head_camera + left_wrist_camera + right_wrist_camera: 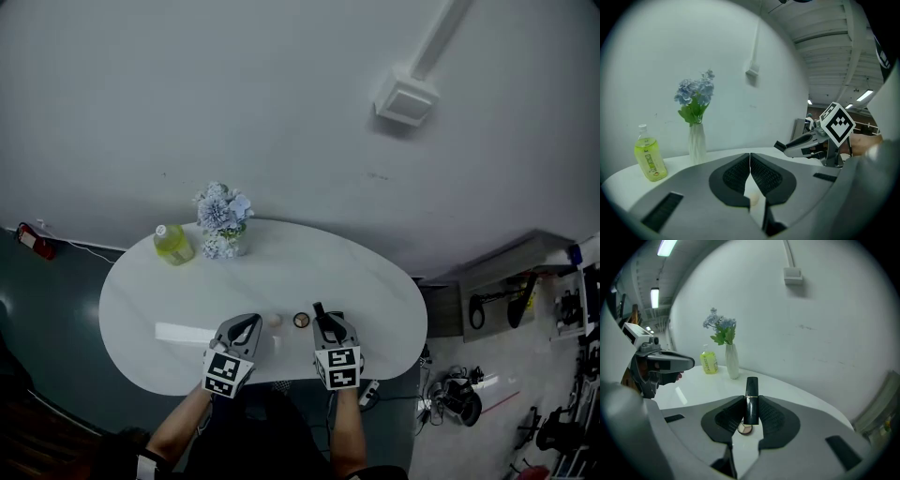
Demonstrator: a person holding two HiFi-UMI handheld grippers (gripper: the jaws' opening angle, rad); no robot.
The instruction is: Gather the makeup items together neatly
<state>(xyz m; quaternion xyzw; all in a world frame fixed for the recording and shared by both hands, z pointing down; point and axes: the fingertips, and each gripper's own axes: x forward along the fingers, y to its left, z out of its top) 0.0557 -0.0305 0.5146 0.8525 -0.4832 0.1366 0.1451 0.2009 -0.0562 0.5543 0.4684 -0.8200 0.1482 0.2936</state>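
My right gripper point(322, 317) is shut on a black lipstick tube point(751, 399), which stands upright between its pads point(767, 417) over the table's near edge. Below it on the white table point(356, 272) lies a small round compact point(301, 320), also visible under the jaws as the compact point(745, 428). A small beige makeup item point(274, 321) lies just left of it and shows as a beige item point(753, 200) under my left gripper point(750, 161). That left gripper point(246, 325) is shut, jaws touching, with nothing held. A flat white strip point(183, 333) lies to its left.
At the table's far side stand a green drink bottle point(173, 244) and a white vase of blue flowers point(223, 220), against a pale wall. The floor to the right holds cables and tools point(469, 394). Each gripper shows in the other's view.
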